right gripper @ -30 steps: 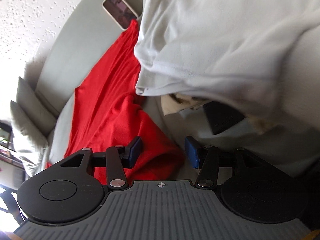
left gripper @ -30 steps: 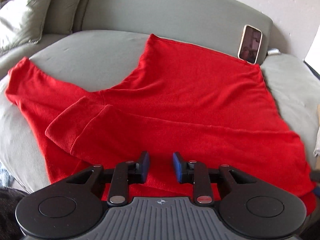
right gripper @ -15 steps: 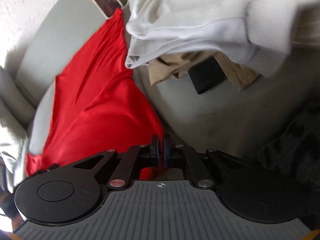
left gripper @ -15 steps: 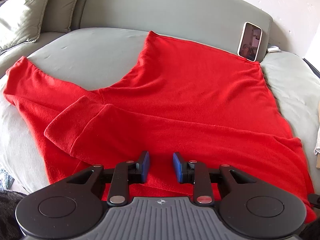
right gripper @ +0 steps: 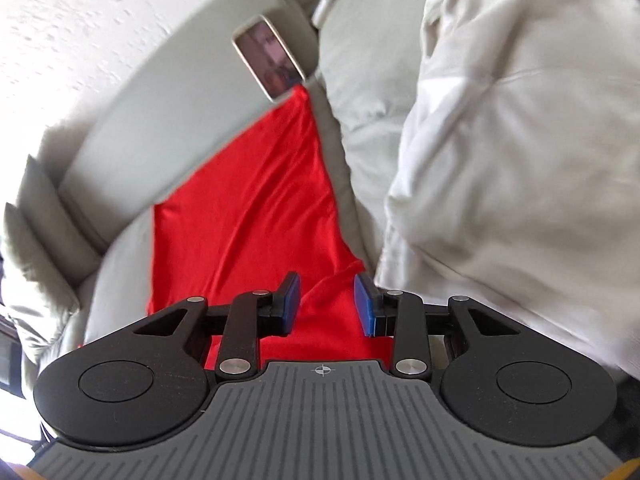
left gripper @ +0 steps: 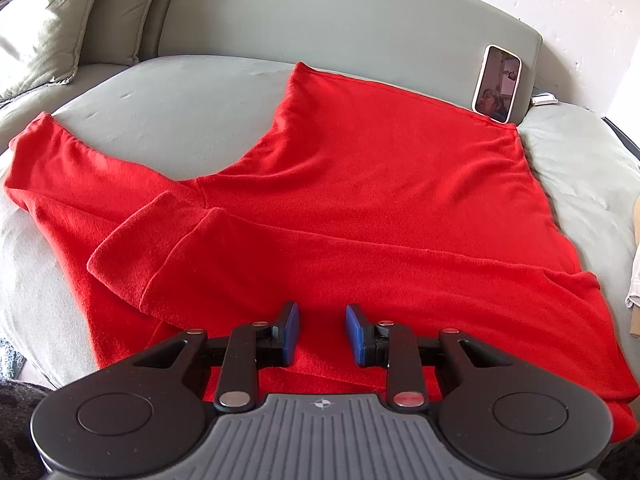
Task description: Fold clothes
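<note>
Red fleece garment [left gripper: 360, 208] lies spread across the grey-green sofa cushion [left gripper: 168, 120], one sleeve folded over its front, a white-cased phone [left gripper: 497, 84] propped beyond its far hem, while the left gripper [left gripper: 322, 334] and right gripper [right gripper: 327, 304] both hang over it with jaws parted, holding nothing.

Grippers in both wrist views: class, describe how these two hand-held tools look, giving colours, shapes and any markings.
The left gripper and right gripper look identical: two black linkage arms with silver pivot pins, blue pads on the fingertips, round black discs at each side, and a grey ribbed base bearing a small crosshair mark. No cables or sleeves show.
</note>
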The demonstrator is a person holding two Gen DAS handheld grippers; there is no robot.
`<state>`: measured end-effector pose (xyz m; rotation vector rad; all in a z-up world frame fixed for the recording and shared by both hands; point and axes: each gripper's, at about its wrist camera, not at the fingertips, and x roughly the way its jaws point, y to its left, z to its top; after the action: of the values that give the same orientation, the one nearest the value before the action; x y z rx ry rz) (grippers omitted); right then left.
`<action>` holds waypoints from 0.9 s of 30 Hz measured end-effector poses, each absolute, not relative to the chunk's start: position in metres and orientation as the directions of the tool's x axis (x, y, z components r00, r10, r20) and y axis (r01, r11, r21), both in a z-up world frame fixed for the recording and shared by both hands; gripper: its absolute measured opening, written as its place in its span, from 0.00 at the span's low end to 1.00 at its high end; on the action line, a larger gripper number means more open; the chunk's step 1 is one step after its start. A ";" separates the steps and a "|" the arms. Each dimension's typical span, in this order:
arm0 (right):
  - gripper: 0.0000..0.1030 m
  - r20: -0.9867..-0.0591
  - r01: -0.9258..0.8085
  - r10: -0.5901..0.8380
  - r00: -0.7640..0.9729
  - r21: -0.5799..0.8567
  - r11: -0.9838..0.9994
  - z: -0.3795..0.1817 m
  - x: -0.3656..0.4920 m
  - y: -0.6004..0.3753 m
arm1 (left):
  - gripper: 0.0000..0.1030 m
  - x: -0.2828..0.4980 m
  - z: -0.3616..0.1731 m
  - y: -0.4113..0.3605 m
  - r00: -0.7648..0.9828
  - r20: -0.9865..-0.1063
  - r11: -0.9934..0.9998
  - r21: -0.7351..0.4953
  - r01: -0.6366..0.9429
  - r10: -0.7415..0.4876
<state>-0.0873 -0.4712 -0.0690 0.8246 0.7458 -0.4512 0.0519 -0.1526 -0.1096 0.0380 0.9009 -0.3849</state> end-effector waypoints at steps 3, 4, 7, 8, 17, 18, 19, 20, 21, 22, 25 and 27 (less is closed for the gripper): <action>0.36 -0.808 0.650 -0.078 0.584 0.408 0.641 -0.078 -0.048 -0.470 | 0.27 0.052 -0.110 -0.151 0.557 -0.769 0.929 -0.127 0.348 -0.313; 0.35 -0.829 0.656 -0.073 0.554 0.381 0.651 -0.082 -0.040 -0.472 | 0.27 0.052 -0.110 -0.151 0.557 -0.768 0.929 -0.128 0.348 -0.315; 0.35 -0.872 0.688 -0.059 0.487 0.340 0.641 -0.095 -0.026 -0.481 | 0.27 0.053 -0.110 -0.150 0.556 -0.768 0.928 -0.133 0.348 -0.319; 0.35 -0.877 0.700 -0.054 0.478 0.343 0.626 -0.100 -0.026 -0.484 | 0.27 0.053 -0.111 -0.149 0.556 -0.767 0.927 -0.135 0.349 -0.321; 0.06 -0.845 0.736 -0.024 0.535 0.452 0.504 -0.126 -0.027 -0.497 | 0.27 0.054 -0.112 -0.147 0.552 -0.763 0.924 -0.151 0.352 -0.336; 0.05 -0.825 0.716 -0.052 0.562 0.454 0.531 -0.122 -0.028 -0.494 | 0.27 0.055 -0.112 -0.147 0.551 -0.763 0.923 -0.153 0.353 -0.337; 0.05 -0.804 0.695 -0.080 0.590 0.454 0.558 -0.118 -0.029 -0.490 | 0.27 0.055 -0.112 -0.147 0.551 -0.763 0.923 -0.154 0.353 -0.338; 0.05 -0.791 0.685 -0.112 0.602 0.439 0.582 -0.115 -0.029 -0.487 | 0.27 0.055 -0.112 -0.147 0.551 -0.762 0.923 -0.154 0.354 -0.339; 0.06 -0.789 0.689 -0.152 0.595 0.403 0.602 -0.113 -0.030 -0.483 | 0.27 0.054 -0.112 -0.147 0.552 -0.762 0.922 -0.154 0.354 -0.339; 0.06 -0.786 0.694 -0.192 0.588 0.367 0.620 -0.110 -0.030 -0.479 | 0.27 0.055 -0.112 -0.147 0.551 -0.762 0.922 -0.156 0.354 -0.340; 0.07 -0.780 0.755 -0.331 0.531 0.258 0.603 -0.099 -0.037 -0.478 | 0.27 0.055 -0.112 -0.146 0.549 -0.762 0.922 -0.166 0.350 -0.345; 0.13 -0.772 0.738 -0.314 0.553 0.278 0.615 -0.095 -0.041 -0.481 | 0.27 0.055 -0.113 -0.146 0.549 -0.761 0.922 -0.167 0.349 -0.346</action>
<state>-0.0413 -0.4805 -0.0948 0.6421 0.7437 -0.6748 0.0549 -0.1461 -0.1128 0.0045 0.8997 -0.4113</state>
